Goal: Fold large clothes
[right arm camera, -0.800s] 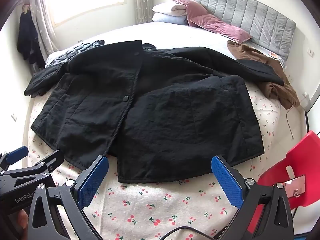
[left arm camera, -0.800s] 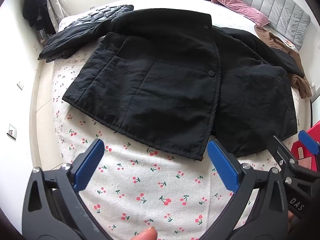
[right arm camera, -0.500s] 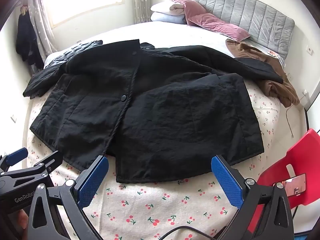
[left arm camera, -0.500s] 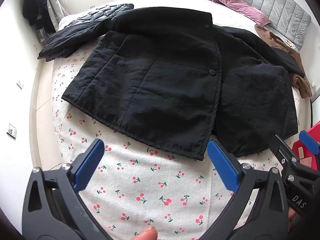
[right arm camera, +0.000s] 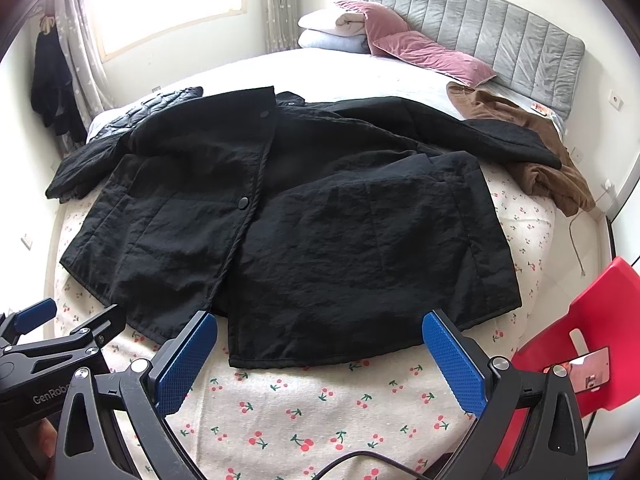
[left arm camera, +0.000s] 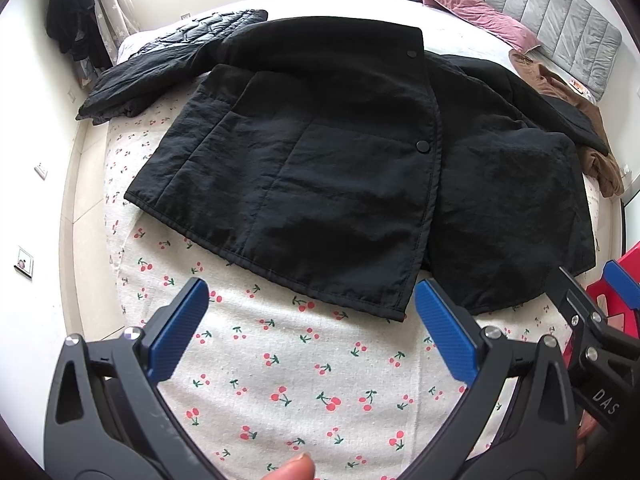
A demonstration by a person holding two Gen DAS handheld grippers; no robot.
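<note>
A large black quilted jacket (left arm camera: pixel 312 160) lies spread flat, front up, on a cherry-print sheet (left arm camera: pixel 304 384), with both sleeves stretched out sideways; it also shows in the right wrist view (right arm camera: pixel 320 232). My left gripper (left arm camera: pixel 312 320) is open and empty, just short of the hem near the front opening. My right gripper (right arm camera: pixel 320 348) is open and empty, over the hem of the right front panel. Each gripper shows at the edge of the other's view, the right one (left arm camera: pixel 592 312) and the left one (right arm camera: pixel 60 328).
A brown garment (right arm camera: pixel 548 160) lies by the jacket's right sleeve. A quilted black garment (left arm camera: pixel 208 28) lies at the far left. Pink and white pillows (right arm camera: pixel 384 36) sit against the grey headboard (right arm camera: pixel 500 36). A red chair (right arm camera: pixel 592 340) stands at the bed's right edge.
Both grippers have moved slightly away from the jacket hem, so a little more sheet shows in front of it. The jacket has not moved.
</note>
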